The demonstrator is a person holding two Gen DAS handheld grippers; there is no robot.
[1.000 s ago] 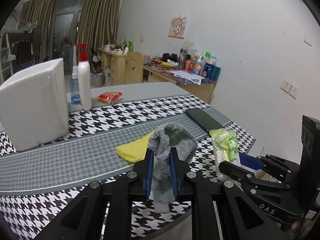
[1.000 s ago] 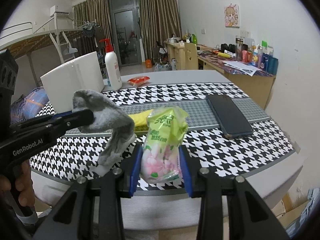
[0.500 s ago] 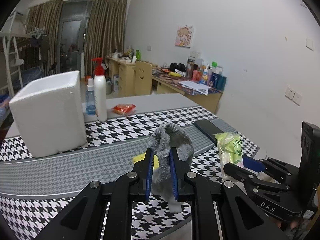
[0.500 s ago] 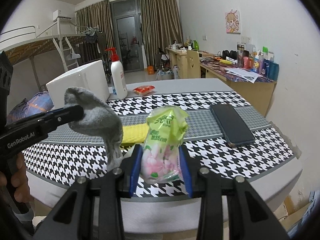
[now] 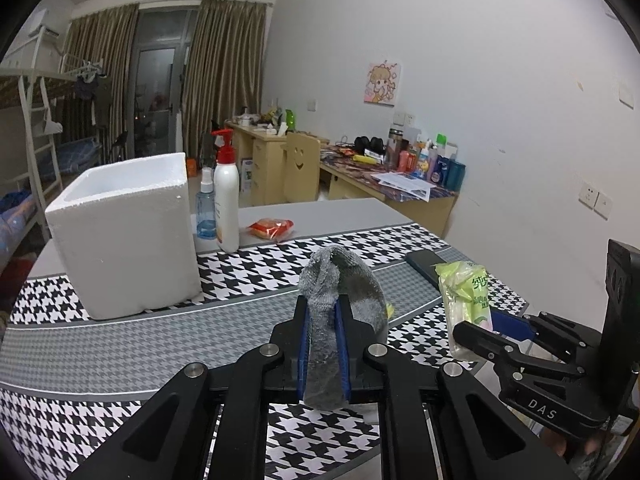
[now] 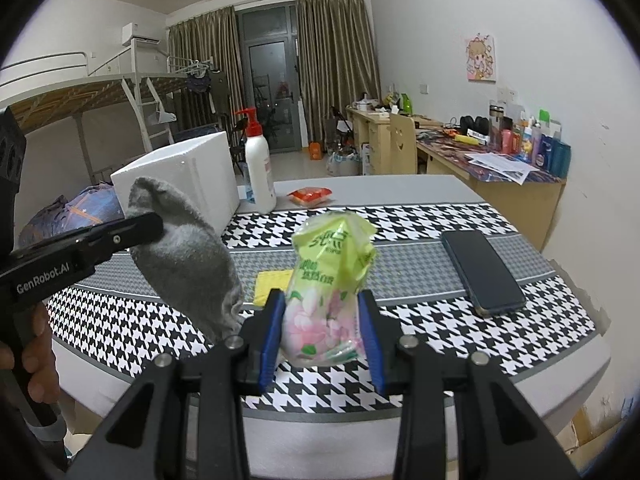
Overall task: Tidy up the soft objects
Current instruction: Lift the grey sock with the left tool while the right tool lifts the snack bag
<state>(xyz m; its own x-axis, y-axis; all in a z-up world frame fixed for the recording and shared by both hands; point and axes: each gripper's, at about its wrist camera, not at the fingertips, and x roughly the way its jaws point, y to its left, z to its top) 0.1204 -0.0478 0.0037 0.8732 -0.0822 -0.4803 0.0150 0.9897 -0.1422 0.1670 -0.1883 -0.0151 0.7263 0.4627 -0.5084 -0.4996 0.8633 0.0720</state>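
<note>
A grey sock (image 5: 344,276) hangs between the blue pads of my left gripper (image 5: 323,304), lifted above the table; the jaws are closing tighter on it. From the right wrist view the same sock (image 6: 188,256) droops from the left gripper (image 6: 152,224). My right gripper (image 6: 322,300) is shut on a green and pink tissue pack (image 6: 332,264), which stands upright in its pads. That pack (image 5: 466,300) also shows at the right of the left wrist view. A yellow cloth (image 6: 272,286) lies flat on the houndstooth table (image 6: 440,216), behind both grippers.
A white foam box (image 5: 124,236), open at the top, stands at the table's far left. Beside it are a lotion pump bottle (image 5: 226,204), a small spray bottle (image 5: 205,212) and a red snack packet (image 5: 270,227). A dark phone (image 6: 482,276) lies at the right.
Both grippers have risen a little with their loads, the left more than the right. In the left wrist view the sock now covers most of the yellow cloth and the box's open top shows.
</note>
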